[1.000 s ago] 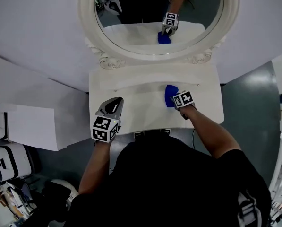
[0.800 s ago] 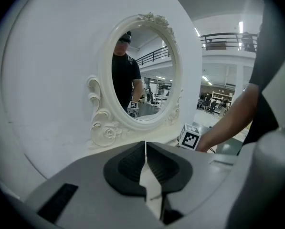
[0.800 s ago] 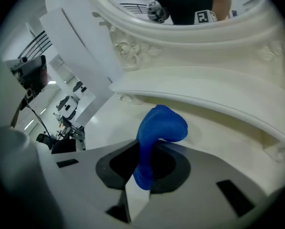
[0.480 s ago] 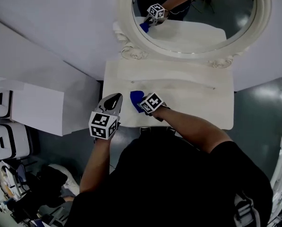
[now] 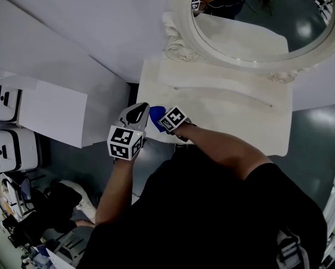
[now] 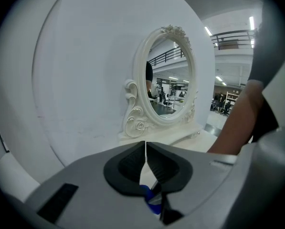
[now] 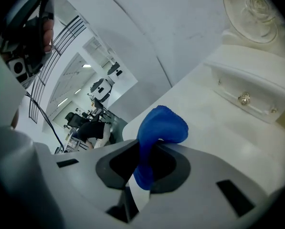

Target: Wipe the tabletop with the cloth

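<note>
The blue cloth [image 5: 156, 117] lies bunched at the front left corner of the white dressing tabletop [image 5: 229, 116]. My right gripper [image 5: 160, 120] is shut on the cloth [image 7: 159, 132] and presses it onto the tabletop [image 7: 228, 128]. My left gripper [image 5: 138, 114] hovers just left of it at the table's left edge, jaws shut with nothing between them. In the left gripper view the gripper [image 6: 145, 149] points toward the mirror, and a bit of the blue cloth [image 6: 152, 199] shows below its jaws.
An oval mirror [image 5: 257, 21] in an ornate white frame stands at the back of the table. A shallow drawer with a small knob [image 7: 244, 99] runs under it. White boxes [image 5: 55, 108] and headsets [image 5: 4, 150] sit to the left on the floor side.
My right gripper has dragged the cloth leftward across the tabletop, from its right part to the front left corner. The left gripper stayed near the table's left edge.
</note>
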The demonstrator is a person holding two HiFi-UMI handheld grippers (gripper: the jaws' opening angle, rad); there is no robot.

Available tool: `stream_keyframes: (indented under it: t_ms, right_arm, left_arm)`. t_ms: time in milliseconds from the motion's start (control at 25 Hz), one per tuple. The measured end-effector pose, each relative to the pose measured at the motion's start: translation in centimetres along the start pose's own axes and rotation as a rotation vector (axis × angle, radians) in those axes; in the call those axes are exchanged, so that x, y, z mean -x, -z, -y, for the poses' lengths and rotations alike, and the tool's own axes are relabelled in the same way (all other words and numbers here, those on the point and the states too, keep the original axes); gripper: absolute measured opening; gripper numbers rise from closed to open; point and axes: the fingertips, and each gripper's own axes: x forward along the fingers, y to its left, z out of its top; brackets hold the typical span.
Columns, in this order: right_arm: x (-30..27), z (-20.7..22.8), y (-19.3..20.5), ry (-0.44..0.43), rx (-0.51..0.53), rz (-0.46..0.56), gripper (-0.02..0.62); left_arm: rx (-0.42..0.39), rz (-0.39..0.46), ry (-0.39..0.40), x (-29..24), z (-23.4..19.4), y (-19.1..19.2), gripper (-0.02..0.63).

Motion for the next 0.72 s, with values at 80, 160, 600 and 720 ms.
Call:
stream_keyframes:
  t_ms: [80, 160, 600, 720]
  right_arm:
    - [-1.0, 0.2, 0.6, 0.01, -0.009, -0.025, 0.043]
    - [-1.9, 0.5, 1.2, 0.02, -0.015, -0.047, 0.043]
    - [-2.0, 3.5, 4.4, 0.092, -0.083, -0.103, 0.044]
    - [-1.2, 4.3, 5.3, 0.101, -0.11, -0.097, 0.046]
  left_arm:
    - [0.004, -0.002, -0.007, 0.5, -0.8, 0.4, 0.02]
    - [0.008, -0.003, -0.013, 1.0, -1.5, 0.7, 0.02]
    - [0.006, -0.009, 0.018, 1.0, -2.8, 1.5, 0.02]
    - [-0.006, -0.009, 0.039, 0.3, -2.5, 1.3, 0.02]
